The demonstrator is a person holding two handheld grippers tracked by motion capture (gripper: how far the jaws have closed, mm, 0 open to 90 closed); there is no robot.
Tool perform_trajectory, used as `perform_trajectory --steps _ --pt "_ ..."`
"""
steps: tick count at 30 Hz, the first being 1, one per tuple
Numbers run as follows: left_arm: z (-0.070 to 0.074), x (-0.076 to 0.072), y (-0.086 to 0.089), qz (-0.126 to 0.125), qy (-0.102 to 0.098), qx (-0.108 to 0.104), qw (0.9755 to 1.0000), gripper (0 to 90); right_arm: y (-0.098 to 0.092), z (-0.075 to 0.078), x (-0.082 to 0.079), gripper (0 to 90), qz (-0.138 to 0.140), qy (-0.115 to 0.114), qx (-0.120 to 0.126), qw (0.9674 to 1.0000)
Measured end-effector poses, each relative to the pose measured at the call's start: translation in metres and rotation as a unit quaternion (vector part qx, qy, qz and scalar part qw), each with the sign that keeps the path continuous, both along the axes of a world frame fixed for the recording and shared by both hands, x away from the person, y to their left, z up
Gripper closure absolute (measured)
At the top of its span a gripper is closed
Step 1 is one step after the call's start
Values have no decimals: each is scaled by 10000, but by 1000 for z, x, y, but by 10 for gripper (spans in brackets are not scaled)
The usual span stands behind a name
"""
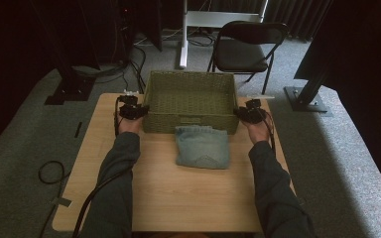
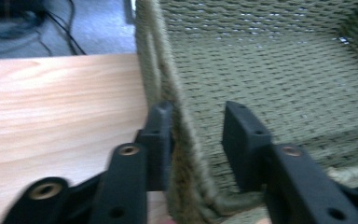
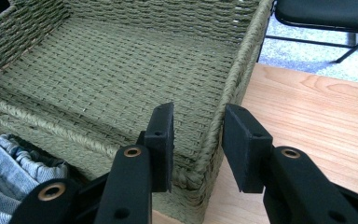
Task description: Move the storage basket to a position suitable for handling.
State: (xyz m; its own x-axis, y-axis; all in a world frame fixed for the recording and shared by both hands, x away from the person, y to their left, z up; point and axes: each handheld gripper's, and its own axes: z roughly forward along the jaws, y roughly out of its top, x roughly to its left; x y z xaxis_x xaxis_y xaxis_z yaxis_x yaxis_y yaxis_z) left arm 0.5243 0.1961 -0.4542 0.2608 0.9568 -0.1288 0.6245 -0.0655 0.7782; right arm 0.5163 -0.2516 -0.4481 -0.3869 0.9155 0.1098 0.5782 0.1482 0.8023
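The rectangular green woven basket (image 1: 191, 101) sits at the far middle of the light wooden counter (image 1: 178, 193), with a folded blue denim cloth (image 1: 202, 147) touching its near wall. The left claw (image 1: 144, 111) straddles the basket's left wall, jaws spread with a gap on the inner side. The right claw (image 1: 238, 113) straddles the right wall likewise, not yet pinching.
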Motion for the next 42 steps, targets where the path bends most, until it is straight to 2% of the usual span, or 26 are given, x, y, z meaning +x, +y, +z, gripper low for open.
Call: perform_trajectory --steps 4,5,11,19,29,42 --pt "0 0 -2 71 112 11 9999 714 -1 0 0 642 7 27 51 10000" --pt "0 -1 0 46 160 -36 9999 714 -1 0 0 643 3 43 95 9999" --pt "2 -8 1 -46 228 57 9997 712 0 1 -4 646 16 116 45 9999" --pt "2 -25 3 -111 221 26 9997 710 -2 2 -22 636 180 142 22 9997" --pt "1 -51 2 -57 197 33 9998 706 -2 4 -40 633 312 160 -103 9993" --pt "3 -63 3 -42 236 124 9996 716 -1 4 -49 637 325 161 -71 9993"
